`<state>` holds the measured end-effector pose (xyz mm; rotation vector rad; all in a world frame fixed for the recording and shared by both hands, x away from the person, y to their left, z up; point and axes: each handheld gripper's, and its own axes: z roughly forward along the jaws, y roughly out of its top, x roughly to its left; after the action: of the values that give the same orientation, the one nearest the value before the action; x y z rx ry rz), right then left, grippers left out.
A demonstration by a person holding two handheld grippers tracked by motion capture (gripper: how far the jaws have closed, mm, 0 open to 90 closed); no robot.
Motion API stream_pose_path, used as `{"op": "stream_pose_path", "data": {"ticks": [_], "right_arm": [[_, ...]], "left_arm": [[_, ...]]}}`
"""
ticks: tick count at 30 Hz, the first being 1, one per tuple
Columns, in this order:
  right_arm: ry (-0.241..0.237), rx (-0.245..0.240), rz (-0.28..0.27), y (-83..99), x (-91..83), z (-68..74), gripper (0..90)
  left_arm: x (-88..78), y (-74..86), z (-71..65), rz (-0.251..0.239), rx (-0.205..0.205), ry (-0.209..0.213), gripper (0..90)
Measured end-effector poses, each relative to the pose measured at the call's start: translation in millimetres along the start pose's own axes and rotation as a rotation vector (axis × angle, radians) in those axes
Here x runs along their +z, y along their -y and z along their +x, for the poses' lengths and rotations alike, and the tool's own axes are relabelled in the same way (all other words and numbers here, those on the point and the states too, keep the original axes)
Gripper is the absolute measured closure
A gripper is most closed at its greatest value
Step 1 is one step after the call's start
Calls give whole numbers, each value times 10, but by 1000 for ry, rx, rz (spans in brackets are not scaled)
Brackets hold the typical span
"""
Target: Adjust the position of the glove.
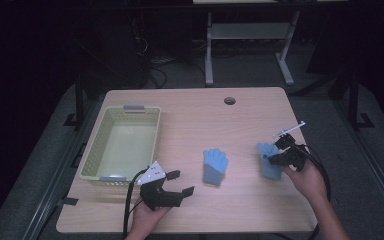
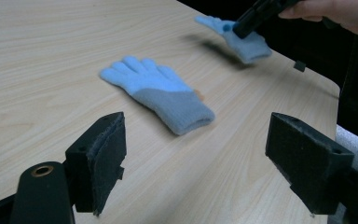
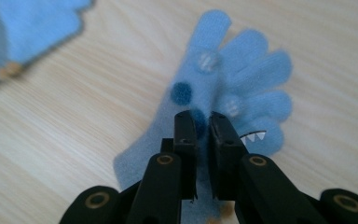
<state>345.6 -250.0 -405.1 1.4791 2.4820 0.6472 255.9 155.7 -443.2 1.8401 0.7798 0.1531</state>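
The right gripper [image 3: 203,123] has its jaws pressed nearly together, pinching the fabric of a blue glove [image 3: 233,98] near the right edge of the surface [image 1: 240,200]. The glove seems slightly raised there, judging by its shadow in the left gripper view. A second glove [image 1: 215,166] lies flat near the middle of the surface, fingers toward the far edge, cuff toward the near edge. The left gripper [image 1: 172,184] hovers near the front edge with its jaws spread wide and empty. That glove lies ahead and to its right, closer to it than to the other gripper. A pale basket [image 1: 92,150] sits at the left edge, holding nothing.
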Motion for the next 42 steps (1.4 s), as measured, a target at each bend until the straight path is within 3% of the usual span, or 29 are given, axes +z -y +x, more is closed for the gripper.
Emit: {"op": "stream_pose_path", "data": {"ticks": [7, 18, 25, 33, 42], "right_arm": [[-13, -41, -49, -121, -172, 147, 829], [-93, -84, -98, -301, -234, 422, 828], [-148, -122, -101, -442, -175, 686, 826], [-186, -118, -113, -550, -87, 864, 821], [-210, -119, -84, -654, 109, 1085, 820]], "left_arm": [[7, 6, 2, -1, -4, -2, 200], [-12, 0, 7, -9, -10, -7, 200], [-30, -11, 11, -18, -7, -12, 200], [-40, -12, 9, -19, -6, -13, 200], [-56, -17, 27, -24, -8, -17, 201]]}}
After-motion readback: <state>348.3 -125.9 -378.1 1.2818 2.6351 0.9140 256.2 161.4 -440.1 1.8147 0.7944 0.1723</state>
